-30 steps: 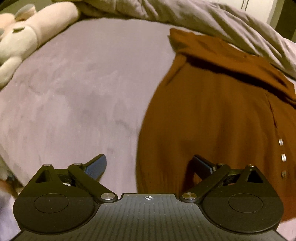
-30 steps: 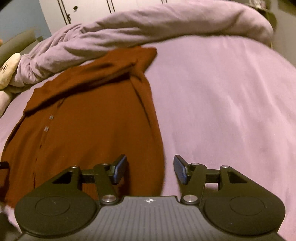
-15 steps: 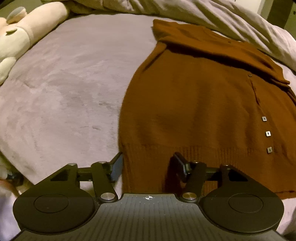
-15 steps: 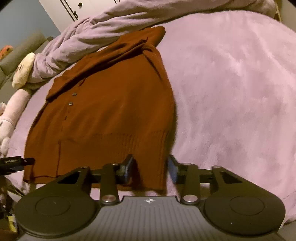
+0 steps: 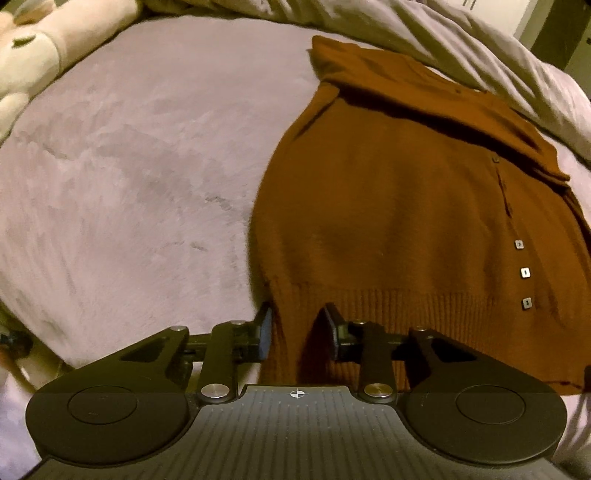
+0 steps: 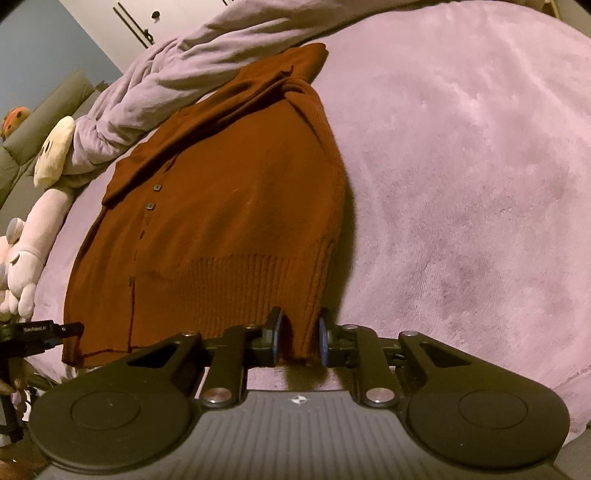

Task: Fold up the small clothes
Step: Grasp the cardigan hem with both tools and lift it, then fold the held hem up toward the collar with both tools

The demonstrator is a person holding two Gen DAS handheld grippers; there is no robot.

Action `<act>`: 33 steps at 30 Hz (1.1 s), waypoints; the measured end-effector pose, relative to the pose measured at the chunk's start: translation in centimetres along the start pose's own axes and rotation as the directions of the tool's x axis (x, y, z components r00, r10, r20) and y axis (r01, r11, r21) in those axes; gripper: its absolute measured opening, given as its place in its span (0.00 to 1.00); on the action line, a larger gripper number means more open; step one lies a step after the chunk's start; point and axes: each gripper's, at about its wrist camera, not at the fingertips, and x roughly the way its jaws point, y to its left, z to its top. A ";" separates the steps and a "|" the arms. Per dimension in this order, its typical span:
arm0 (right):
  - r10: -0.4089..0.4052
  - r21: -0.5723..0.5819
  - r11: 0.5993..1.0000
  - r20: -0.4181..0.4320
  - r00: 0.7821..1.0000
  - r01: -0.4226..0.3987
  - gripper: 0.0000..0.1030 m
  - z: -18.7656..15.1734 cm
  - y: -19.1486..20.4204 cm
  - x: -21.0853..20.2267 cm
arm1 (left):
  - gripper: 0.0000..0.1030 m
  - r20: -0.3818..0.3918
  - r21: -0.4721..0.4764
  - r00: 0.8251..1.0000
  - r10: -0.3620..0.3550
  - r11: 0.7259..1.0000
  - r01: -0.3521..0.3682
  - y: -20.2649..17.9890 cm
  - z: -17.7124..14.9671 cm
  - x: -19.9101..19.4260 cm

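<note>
A rust-brown knitted sweater (image 5: pixel 388 221) with small square buttons (image 5: pixel 524 273) lies flat on the bed, ribbed hem nearest me. My left gripper (image 5: pixel 297 328) straddles the hem's left corner. Its jaws are closing, a gap still shows, and the fabric between them lies unbunched. In the right wrist view the same sweater (image 6: pixel 229 221) shows its right hem corner between the pads of my right gripper (image 6: pixel 299 339). Those jaws are closing too, and the knit fills the narrow space between them. A finger of the left gripper (image 6: pixel 55 328) pokes in at the sweater's other corner.
The sweater rests on a mauve plush bed cover (image 6: pixel 461 184) that spreads wide on both sides. A bunched duvet (image 5: pixel 443 33) runs along the far edge. Plush toys (image 6: pixel 29 240) lie at the left. White wardrobe doors (image 6: pixel 147 18) stand behind.
Both grippers have narrowed from wide open onto the sweater's two hem corners. The right one dipped and rolled slightly, bringing the hem between its pads.
</note>
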 end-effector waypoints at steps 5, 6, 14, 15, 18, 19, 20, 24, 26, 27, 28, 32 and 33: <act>0.010 0.030 0.999 -0.002 1.000 -0.010 0.18 0.0 -0.4 0.1 | 0.34 -0.017 -0.037 0.999 -0.040 0.999 0.039 1.0 -0.1 -0.3; 0.015 0.041 0.999 -0.003 1.000 -0.014 0.18 0.1 -0.5 0.1 | 0.34 -0.020 -0.043 0.999 -0.050 0.998 0.049 1.2 -0.1 -0.3; 0.033 0.065 0.997 -0.014 0.999 -0.032 0.19 0.3 -0.9 0.3 | 0.31 -0.055 -0.055 0.992 -0.114 0.992 0.111 1.9 -0.4 -0.5; 0.039 0.072 0.997 -0.015 0.999 -0.037 0.19 0.3 -1.0 0.3 | 0.28 -0.061 -0.049 0.991 -0.119 0.992 0.116 1.9 -0.5 -0.5; 0.040 0.073 0.997 -0.017 0.999 -0.038 0.18 0.4 -0.9 0.4 | 0.15 -0.082 -0.006 0.989 -0.126 0.992 0.126 1.6 -0.6 -0.6; 0.042 0.067 0.997 -0.017 0.999 -0.041 0.16 0.5 -0.8 0.4 | 0.12 -0.088 0.001 0.987 -0.133 0.991 0.134 1.5 -0.6 -0.6; 0.045 0.064 0.997 -0.018 0.999 -0.044 0.12 0.5 -0.8 0.4 | 0.10 -0.098 0.005 0.985 -0.143 0.990 0.144 1.5 -0.5 -0.6; 0.084 0.080 0.993 -0.022 0.996 -0.082 0.05 0.7 -1.1 0.3 | 0.08 -0.131 0.009 0.975 -0.180 0.983 0.183 1.5 -0.2 -0.7; 0.127 0.112 0.986 -0.021 0.992 -0.124 0.05 0.9 -1.3 0.3 | 0.07 -0.136 -0.010 0.966 -0.219 0.976 0.219 1.7 0.2 -0.9; 0.163 0.151 0.976 -0.019 0.986 -0.158 0.05 1.1 -1.7 0.2 | 0.07 -0.132 -0.020 0.961 -0.242 0.970 0.242 1.7 0.5 -1.1; 0.194 0.187 0.964 -0.014 0.981 -0.188 0.05 1.3 -2.0 0.2 | 0.07 -0.123 -0.034 0.956 -0.266 0.964 0.264 1.8 0.8 -1.3; 0.280 0.283 0.919 0.024 0.960 -0.275 0.05 2.3 -2.6 -0.2 | 0.07 -0.067 -0.084 0.938 -0.340 0.939 0.334 1.8 2.3 -2.4; 0.294 0.294 0.910 0.036 0.955 -0.291 0.05 2.7 -2.5 -0.3 | 0.07 -0.054 -0.087 0.936 -0.349 0.935 0.344 1.8 2.7 -2.6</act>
